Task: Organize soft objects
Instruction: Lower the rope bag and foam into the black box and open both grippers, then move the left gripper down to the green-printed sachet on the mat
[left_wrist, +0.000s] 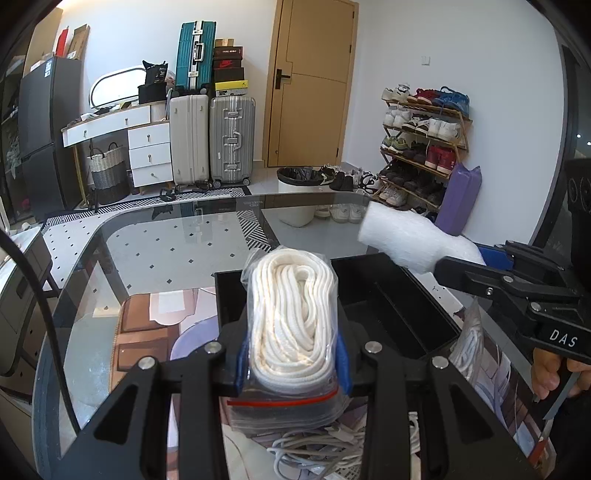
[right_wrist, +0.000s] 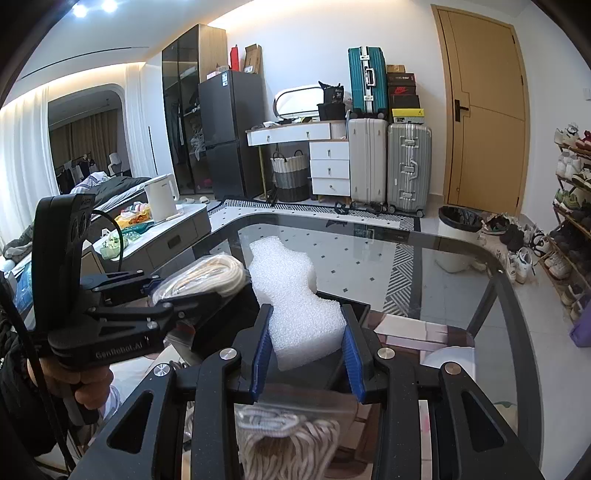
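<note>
Bag of white rope: soft and squishy, wrapped in thin, slippery clear plastic with a red zip strip at the near end. Probably light. Best held across the fat middle of the coil, where the rope fills the bag, not by the loose plastic edge. Squeezed right now between the blue pads of the left gripper, whose jaws are clamped on both sides of the coil, up in the air just above the near edge of the black bin.

White foam block: very light, bumpy, springy, easy to dent. Wavy shape, so best pinched at the wide flat end. Held there by the right gripper, jaws clamped tight on its sides, just over the right part of the black bin.

Black bin: open on top, with a divider wall inside, sitting on the glass worktop. Looks empty from here.

Beside the black bin, on the near side: more bagged rope and a loose pile of white cord, both floppy and likely to tangle.
</note>
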